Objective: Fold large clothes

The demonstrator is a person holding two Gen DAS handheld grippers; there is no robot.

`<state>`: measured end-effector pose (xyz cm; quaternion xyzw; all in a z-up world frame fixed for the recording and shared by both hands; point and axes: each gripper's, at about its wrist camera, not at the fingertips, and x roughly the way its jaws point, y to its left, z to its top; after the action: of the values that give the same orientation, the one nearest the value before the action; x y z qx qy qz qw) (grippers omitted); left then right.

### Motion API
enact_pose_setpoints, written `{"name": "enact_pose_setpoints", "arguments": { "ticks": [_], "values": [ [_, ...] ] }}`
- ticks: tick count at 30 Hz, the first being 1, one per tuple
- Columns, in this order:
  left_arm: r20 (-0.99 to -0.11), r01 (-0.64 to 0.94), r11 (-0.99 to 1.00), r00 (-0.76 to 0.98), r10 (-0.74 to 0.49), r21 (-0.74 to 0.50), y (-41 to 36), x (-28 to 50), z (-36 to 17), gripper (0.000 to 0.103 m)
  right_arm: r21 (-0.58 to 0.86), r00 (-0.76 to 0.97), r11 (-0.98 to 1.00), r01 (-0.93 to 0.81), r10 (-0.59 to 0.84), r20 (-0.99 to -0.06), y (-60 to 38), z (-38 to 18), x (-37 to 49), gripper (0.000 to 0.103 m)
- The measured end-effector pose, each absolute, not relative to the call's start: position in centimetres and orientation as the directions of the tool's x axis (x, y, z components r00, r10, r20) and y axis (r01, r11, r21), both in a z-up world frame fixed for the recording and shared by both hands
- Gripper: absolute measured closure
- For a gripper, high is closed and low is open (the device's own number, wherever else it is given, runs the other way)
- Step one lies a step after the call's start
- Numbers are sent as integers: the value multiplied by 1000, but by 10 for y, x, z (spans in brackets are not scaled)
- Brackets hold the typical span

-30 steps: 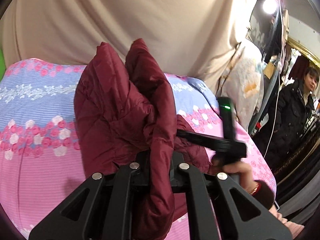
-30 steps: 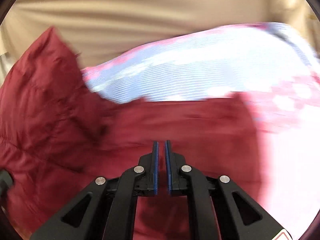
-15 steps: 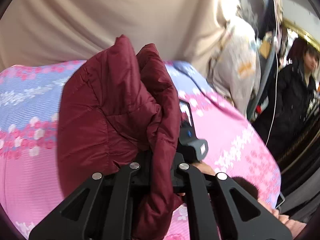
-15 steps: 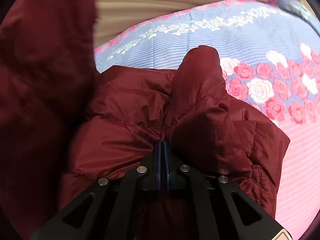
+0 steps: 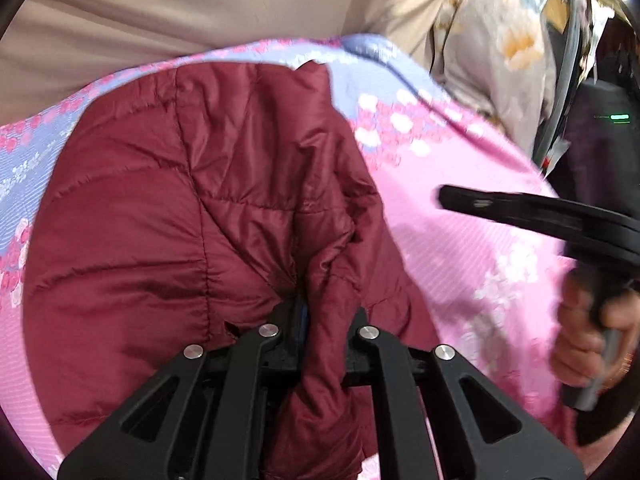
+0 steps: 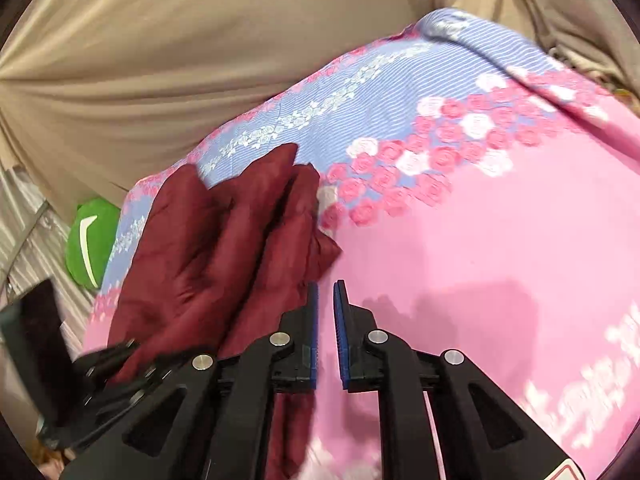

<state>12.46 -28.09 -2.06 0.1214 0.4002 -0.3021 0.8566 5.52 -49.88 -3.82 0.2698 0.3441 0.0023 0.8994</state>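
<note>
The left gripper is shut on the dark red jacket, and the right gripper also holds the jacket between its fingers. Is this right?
Not fully. The left gripper is shut on the dark red jacket, as the left wrist view shows. But the right wrist view shows the right gripper with a small empty gap between its blue pads, holding nothing; the jacket lies to its left on the pink floral sheet.

It looks like a bedroom or a clothes stall. A bed with a pink and blue rose-print sheet (image 6: pixel 500 240) fills the middle, a beige curtain (image 6: pixel 180 60) hangs across the top, and a pale garment (image 5: pixel 500 52) hangs upper right.
</note>
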Motion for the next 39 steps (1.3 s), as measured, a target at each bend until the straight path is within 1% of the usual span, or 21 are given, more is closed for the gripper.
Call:
{"name": "enact_pose_setpoints", "arguments": {
  "ticks": [3,5,7,9,11,12,13,15,16,18,21,22,23,24,25,29,32,33,35,38,39],
  "values": [
    [-755,613,788,543,-368,56,-297,118,-33,88,459,771,871,175,169,-615,-492,-46,44,81],
    [-751,631,775,533,-390,45,-300,109,-28,62,426,771,886,185,138,-622,-485,-51,46,80],
    [-722,655,755,508,-470,-30,-288,94,-3,48,408,776,891,201,110,-621,-481,-42,46,80],
    [-660,664,746,539,-523,-49,-266,76,25,41,394,799,898,196,87,-595,-481,-34,35,79],
    [-582,628,777,614,-533,-49,-230,60,58,27,397,831,904,157,96,-549,-476,-21,22,73],
    [-562,604,795,639,-524,-54,-216,59,67,26,410,851,905,115,124,-511,-468,-12,15,65],
    [-546,561,825,672,-501,-68,-195,59,77,25,423,860,902,82,151,-488,-461,-6,10,60],
    [-545,484,869,704,-455,-101,-164,66,82,25,442,869,897,9,212,-447,-442,5,1,42],
    [-552,455,884,711,-435,-110,-158,70,80,25,448,867,893,-34,249,-431,-431,9,1,39],
    [-580,384,914,718,-385,-132,-140,79,67,25,457,848,884,-96,313,-428,-409,13,4,38],
    [-639,346,927,682,-354,-143,-136,87,42,33,465,806,876,-129,366,-466,-384,9,16,38],
    [-659,341,929,666,-349,-146,-138,90,33,33,457,796,880,-127,366,-483,-379,5,19,40],
    [-670,341,928,656,-348,-148,-137,91,27,36,445,788,888,-114,354,-504,-374,2,23,48],
    [-685,344,928,642,-345,-145,-141,92,19,38,422,777,902,-93,331,-535,-371,-5,27,86],
    [-691,342,929,639,-339,-139,-144,92,15,38,414,766,907,-79,321,-557,-371,-9,29,95],
    [-689,359,930,653,-315,-84,-155,87,6,37,520,786,854,16,311,-534,-404,-26,10,98],
    [-718,389,921,632,-291,-31,-171,88,-12,37,536,705,836,114,313,-637,-412,-70,16,98],
    [-723,392,920,635,-273,-4,-177,90,-17,37,562,683,818,120,342,-645,-414,-84,20,101],
    [-718,387,921,654,-238,47,-185,89,-23,37,587,666,799,134,365,-650,-418,-91,21,100],
    [-714,386,921,661,-231,60,-185,89,-23,37,549,702,823,143,307,-642,-421,-67,13,91],
    [-714,387,920,660,-233,58,-185,90,-23,37,543,721,828,141,290,-629,-422,-58,10,86]
  ]
}}
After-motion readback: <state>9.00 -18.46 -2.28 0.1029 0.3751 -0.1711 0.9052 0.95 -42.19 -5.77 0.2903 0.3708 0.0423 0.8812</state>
